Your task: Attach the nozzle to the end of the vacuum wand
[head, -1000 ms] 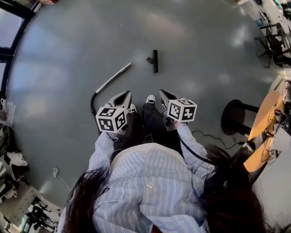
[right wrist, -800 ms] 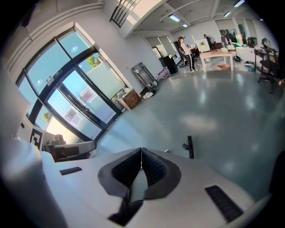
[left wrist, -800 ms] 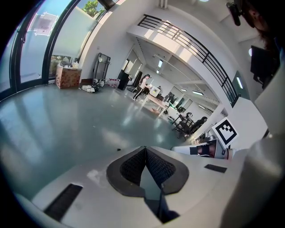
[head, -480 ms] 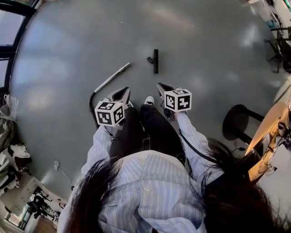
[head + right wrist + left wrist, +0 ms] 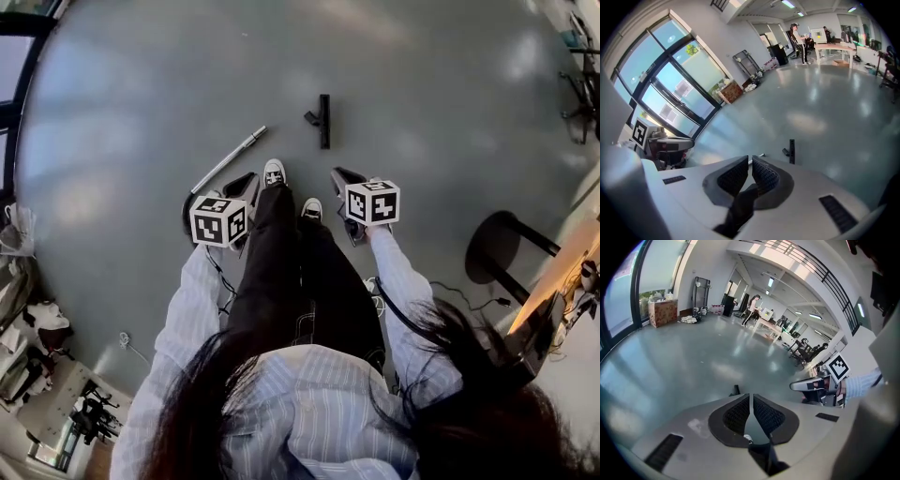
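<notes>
Over the last second the person has stepped forward, and both claws have sunk toward the floor (image 5: 431,103). The left claw (image 5: 247,180) and right claw (image 5: 338,175) are pinched closed and empty. The wand (image 5: 230,160) lies at the left claw's 11 o'clock and the nozzle (image 5: 324,120) at the right claw's 12 o'clock. Both lie untouched, so joining them is yet to start.

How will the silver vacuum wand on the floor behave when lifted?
The wand looks like a slim metal tube: probably stiff, and apt to roll on the smooth floor. The black hose at its end would likely drag and tip it.
</notes>
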### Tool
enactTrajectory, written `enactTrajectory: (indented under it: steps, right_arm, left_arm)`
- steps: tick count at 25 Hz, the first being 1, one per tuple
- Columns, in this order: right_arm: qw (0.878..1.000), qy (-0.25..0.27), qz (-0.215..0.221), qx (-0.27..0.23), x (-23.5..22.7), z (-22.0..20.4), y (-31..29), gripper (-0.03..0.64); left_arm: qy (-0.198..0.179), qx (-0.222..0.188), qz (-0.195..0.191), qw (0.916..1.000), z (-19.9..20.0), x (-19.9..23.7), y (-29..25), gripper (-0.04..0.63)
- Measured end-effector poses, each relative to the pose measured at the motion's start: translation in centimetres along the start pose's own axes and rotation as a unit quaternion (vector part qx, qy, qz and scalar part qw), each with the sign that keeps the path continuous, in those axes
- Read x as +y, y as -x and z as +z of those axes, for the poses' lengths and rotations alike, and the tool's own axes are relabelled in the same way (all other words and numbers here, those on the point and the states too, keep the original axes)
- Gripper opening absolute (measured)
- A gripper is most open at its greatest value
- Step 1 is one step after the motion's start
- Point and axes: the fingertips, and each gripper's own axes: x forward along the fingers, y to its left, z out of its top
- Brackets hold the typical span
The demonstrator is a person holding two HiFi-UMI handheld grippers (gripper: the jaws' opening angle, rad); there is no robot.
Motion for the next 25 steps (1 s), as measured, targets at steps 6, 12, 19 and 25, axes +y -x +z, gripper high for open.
enactTrajectory:
  steps: [6,12,19,25]
  right_arm:
    - [0.999,-0.034,-0.012,0.013,-4.6,0.8,-6.6,0.014]
    - [0.998,-0.044,-0.014,0.031,-7.2,1.9,-13.5,0.045]
    - [0.998,-0.038,-0.021,0.05,-10.1,1.3,-21.6,0.132]
    - [0.998,-0.008,-0.016,0.064,-12.6,-2.2,-28.1,0.183]
  left_arm:
    - [-0.026,0.045,0.012,0.9986,-0.6,6.4,-7.2,0.008]
    - [0.006,0.092,-0.014,0.9956,-1.5,12.2,-12.9,0.008]
    - [-0.01,0.083,0.005,0.9965,-2.8,18.6,-18.2,0.009]
    - [-0.029,0.086,0.0,0.9959,-8.2,22.8,-22.4,0.124]
